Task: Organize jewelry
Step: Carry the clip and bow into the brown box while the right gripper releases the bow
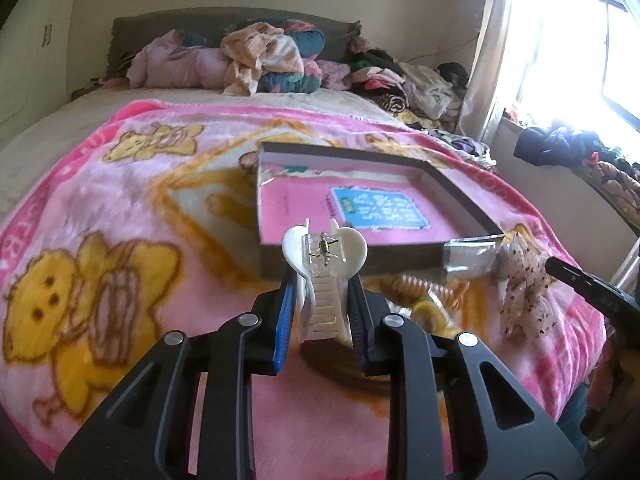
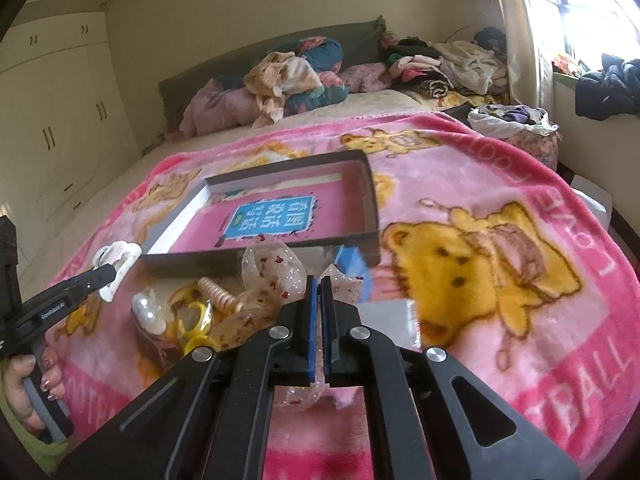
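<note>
My left gripper (image 1: 322, 280) is shut on a white claw hair clip (image 1: 324, 256), held above the blanket just before the near wall of a shallow dark box (image 1: 452, 188) with a pink floor and a blue label. The clip and left gripper also show in the right wrist view (image 2: 116, 260). My right gripper (image 2: 320, 284) is shut on a sheer speckled bow (image 2: 272, 276), seen at the box's right corner in the left wrist view (image 1: 524, 288). The box (image 2: 370, 200) lies ahead of the right gripper.
A small pile lies on the pink bear blanket (image 2: 500, 248) near the box: a coiled peach hair tie (image 2: 218, 296), a yellow ring piece (image 2: 196, 320) and pearly clear items (image 2: 146, 310). Bedding and clothes (image 1: 272, 56) heap at the bed's head. A window (image 1: 568, 40) is at the right.
</note>
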A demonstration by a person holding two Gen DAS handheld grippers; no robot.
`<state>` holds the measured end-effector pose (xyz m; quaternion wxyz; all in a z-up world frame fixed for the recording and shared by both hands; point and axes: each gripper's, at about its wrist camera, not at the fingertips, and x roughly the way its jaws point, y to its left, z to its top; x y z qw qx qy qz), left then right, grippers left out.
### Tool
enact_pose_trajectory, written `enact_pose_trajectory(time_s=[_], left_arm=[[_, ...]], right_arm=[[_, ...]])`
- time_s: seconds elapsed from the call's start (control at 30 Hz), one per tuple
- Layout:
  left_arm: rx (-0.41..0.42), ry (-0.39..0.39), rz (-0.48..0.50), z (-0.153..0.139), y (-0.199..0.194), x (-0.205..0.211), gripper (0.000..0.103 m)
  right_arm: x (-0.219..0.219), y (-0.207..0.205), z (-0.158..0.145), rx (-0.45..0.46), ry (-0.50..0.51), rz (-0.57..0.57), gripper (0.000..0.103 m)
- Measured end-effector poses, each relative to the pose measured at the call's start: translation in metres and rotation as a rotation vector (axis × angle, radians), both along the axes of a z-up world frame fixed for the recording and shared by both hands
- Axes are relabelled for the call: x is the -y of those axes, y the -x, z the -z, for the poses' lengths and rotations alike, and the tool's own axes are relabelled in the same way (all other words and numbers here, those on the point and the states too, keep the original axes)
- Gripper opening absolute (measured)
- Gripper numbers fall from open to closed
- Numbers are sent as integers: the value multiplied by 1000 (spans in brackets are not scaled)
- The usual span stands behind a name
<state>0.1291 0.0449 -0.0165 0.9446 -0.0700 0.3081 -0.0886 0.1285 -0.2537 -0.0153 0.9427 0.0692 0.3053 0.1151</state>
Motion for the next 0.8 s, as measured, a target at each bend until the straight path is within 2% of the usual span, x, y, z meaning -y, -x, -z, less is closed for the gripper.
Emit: enact_pose_trajectory(time_s=[0.43, 0.8], left_arm=[[45, 3, 33, -17, -46, 23, 17], [26, -2, 13, -16, -88, 21, 17]], right_arm=[[11, -23, -33, 53, 0, 6, 2], [-11, -77, -58, 84, 34, -21, 2]])
